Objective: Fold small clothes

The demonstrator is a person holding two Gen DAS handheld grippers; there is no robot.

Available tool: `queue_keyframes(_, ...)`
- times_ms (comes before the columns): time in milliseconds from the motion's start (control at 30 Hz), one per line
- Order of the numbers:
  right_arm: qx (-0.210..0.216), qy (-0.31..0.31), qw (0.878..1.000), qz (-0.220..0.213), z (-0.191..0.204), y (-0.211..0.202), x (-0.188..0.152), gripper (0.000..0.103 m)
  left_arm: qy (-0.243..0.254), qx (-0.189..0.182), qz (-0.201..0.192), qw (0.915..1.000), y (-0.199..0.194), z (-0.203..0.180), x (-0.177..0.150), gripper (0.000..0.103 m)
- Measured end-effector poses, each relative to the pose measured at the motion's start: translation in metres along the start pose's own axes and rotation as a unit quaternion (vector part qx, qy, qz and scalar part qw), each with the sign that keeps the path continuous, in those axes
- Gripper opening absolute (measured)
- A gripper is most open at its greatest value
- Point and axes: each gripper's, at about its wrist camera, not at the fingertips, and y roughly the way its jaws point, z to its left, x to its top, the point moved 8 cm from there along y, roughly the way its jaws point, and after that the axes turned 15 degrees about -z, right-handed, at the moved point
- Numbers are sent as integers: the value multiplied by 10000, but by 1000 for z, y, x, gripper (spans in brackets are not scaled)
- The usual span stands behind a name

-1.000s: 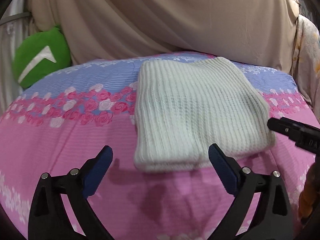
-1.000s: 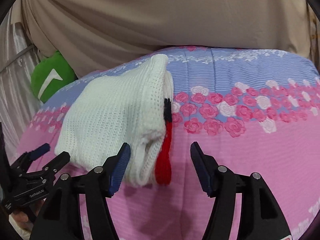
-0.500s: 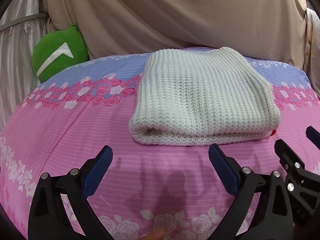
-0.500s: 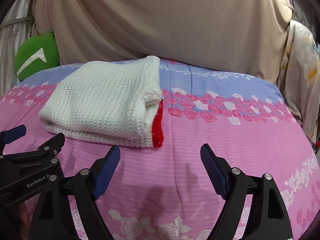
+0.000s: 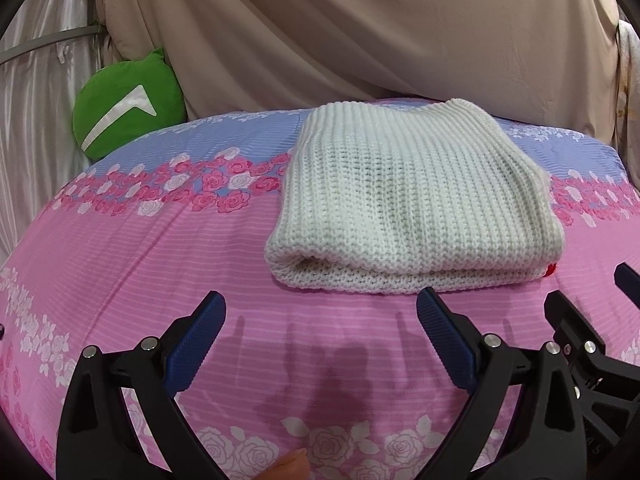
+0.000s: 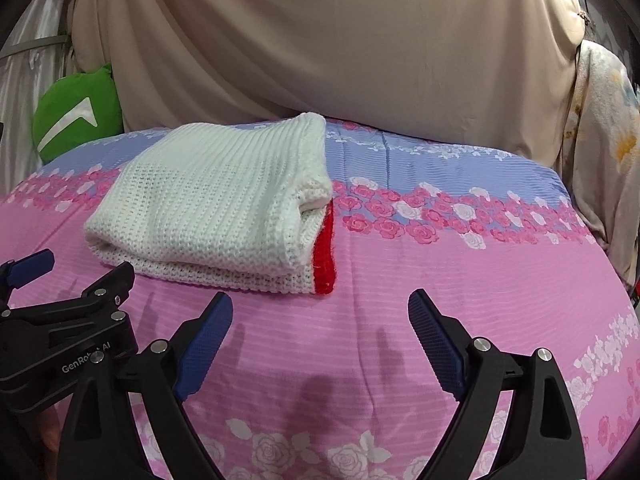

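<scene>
folded white knit sweater (image 5: 416,204) lies beyond the gaping left gripper (image 5: 320,344).

Both tools are showing black plastic frames with silver screws and blue ribbed pads. The left gripper (image 5: 320,320) is filling the lower frame; the right gripper (image 6: 320,312) likewise. White "GenRobot AI" lettering (image 6: 86,358) is showing at lower left.

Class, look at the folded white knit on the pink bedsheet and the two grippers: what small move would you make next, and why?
Probably just draw both grippers back. The white knit lies folded flat on the bedsheet, its red trim tucked along one edge. The left gripper and right gripper are open and empty, short of it; the right one's jaws have just been opening. No corner seems loose.
</scene>
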Motion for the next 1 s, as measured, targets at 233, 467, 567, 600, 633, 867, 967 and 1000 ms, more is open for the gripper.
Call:
queue_keyframes(233, 7, 108, 9998, 162, -1, 5, -5, 87, -18, 9, 11, 10000, 0, 1, 0, 94)
queue_keyframes(467, 24, 128, 9996, 259, 0, 8, -8, 87, 2, 72, 37, 10000, 1, 0, -1, 94)
queue_keyframes(567, 42, 159, 9994, 297, 0, 8, -9, 87, 4, 87, 29, 10000, 1, 0, -1, 93)
queue_keyframes(600, 47, 163, 9994, 304, 0, 9, -9, 87, 7, 91, 28, 10000, 0, 0, -1, 93)
queue_keyframes(633, 46, 165, 9994, 312, 0, 9, -9, 87, 11, 95, 28, 9999, 0, -1, -1, 93)
queue_keyframes(867, 46, 165, 9993, 322, 1, 10, -10, 87, 59, 111, 39, 9999, 0, -2, -2, 90)
queue_keyframes(967, 47, 160, 9993, 329, 1, 10, -10, 87, 67, 113, 51, 9999, 0, -2, -3, 90)
queue_keyframes(1000, 40, 161, 9993, 329, 1, 10, -10, 87, 68, 117, 46, 9999, 0, -2, -2, 89)
